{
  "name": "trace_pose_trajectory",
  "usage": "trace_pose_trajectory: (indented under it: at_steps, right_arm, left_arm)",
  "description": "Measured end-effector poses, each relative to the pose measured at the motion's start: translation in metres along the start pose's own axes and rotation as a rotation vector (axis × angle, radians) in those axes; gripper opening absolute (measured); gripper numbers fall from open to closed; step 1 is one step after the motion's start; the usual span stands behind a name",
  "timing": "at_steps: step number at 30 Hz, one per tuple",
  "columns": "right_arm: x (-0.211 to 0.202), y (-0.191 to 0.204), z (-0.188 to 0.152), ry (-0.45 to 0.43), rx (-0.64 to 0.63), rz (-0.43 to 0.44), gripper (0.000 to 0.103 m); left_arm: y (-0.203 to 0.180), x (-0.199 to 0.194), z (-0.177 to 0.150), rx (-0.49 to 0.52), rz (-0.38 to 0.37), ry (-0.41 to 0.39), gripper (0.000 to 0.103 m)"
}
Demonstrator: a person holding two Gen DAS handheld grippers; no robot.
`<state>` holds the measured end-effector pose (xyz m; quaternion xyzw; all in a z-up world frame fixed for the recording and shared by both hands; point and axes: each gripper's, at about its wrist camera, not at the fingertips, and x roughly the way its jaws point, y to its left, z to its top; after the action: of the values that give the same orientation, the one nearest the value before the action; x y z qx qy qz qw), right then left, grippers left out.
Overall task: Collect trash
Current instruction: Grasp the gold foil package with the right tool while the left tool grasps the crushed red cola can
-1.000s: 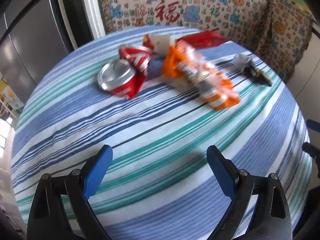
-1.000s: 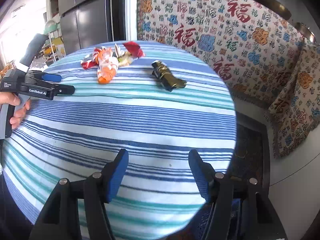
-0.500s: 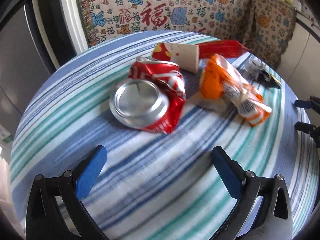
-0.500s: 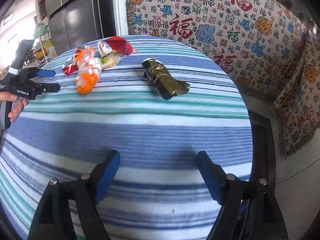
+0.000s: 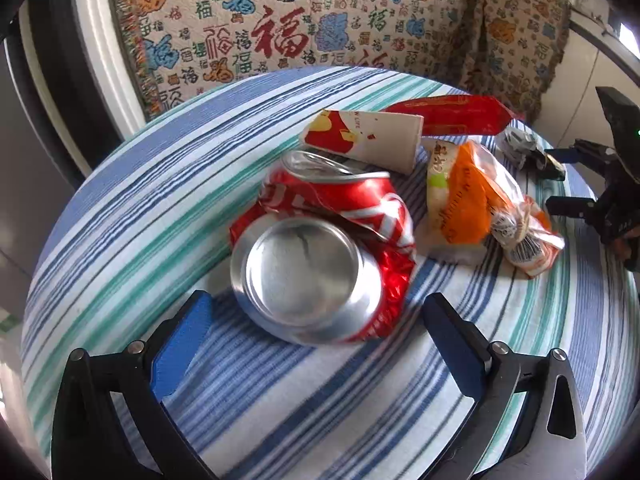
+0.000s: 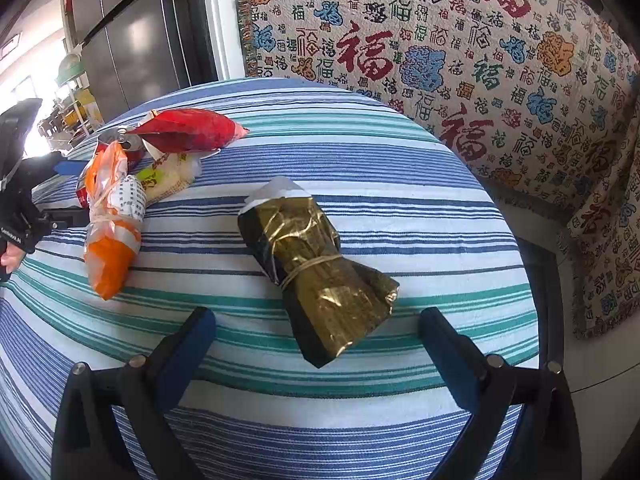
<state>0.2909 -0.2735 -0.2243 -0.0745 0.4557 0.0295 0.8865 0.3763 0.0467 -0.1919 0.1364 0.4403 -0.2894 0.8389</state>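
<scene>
A crushed red soda can [image 5: 320,256] lies on the striped tablecloth [image 5: 120,216], its silver base toward me. My left gripper [image 5: 316,332] is open, its blue pads on either side of the can's near end, not touching. Behind the can lie a squashed paper cup [image 5: 368,140], a red wrapper [image 5: 452,120] and an orange plastic bag [image 5: 480,208]. In the right wrist view a gold-and-black foil packet [image 6: 316,268] tied with a rubber band lies just ahead of my open right gripper [image 6: 316,344]. The right gripper also shows in the left wrist view [image 5: 592,184].
The round table's far edge meets a sofa covered in a patterned throw [image 6: 460,48]. A dark fridge [image 6: 132,40] stands at the back left. The table drops off to the floor on the right [image 6: 560,280]. The left gripper also shows at the left of the right wrist view [image 6: 24,200].
Both grippers have moved forward over the table. The can now sits between the left pads, and the foil packet now lies just ahead of the right pads. Both stay open.
</scene>
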Motion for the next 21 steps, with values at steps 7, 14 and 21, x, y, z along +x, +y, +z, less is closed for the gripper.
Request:
trace_pose_trajectory:
  at_steps: [7,14,21]
  right_arm:
    - [0.0,0.0,0.0,-0.001,0.0,-0.001,0.103]
    - [0.0,0.0,0.0,0.0,-0.001,-0.001,0.103]
    - [-0.001,-0.002,0.0,0.0,0.003,0.001,0.103]
  left_arm:
    - [0.008,0.015,0.018,-0.02,0.021,-0.001,0.103]
    - [0.007,0.02,0.027,-0.001,0.008,-0.015,0.097]
    - [0.0,0.003,0.013,-0.04,0.043,-0.044,0.085]
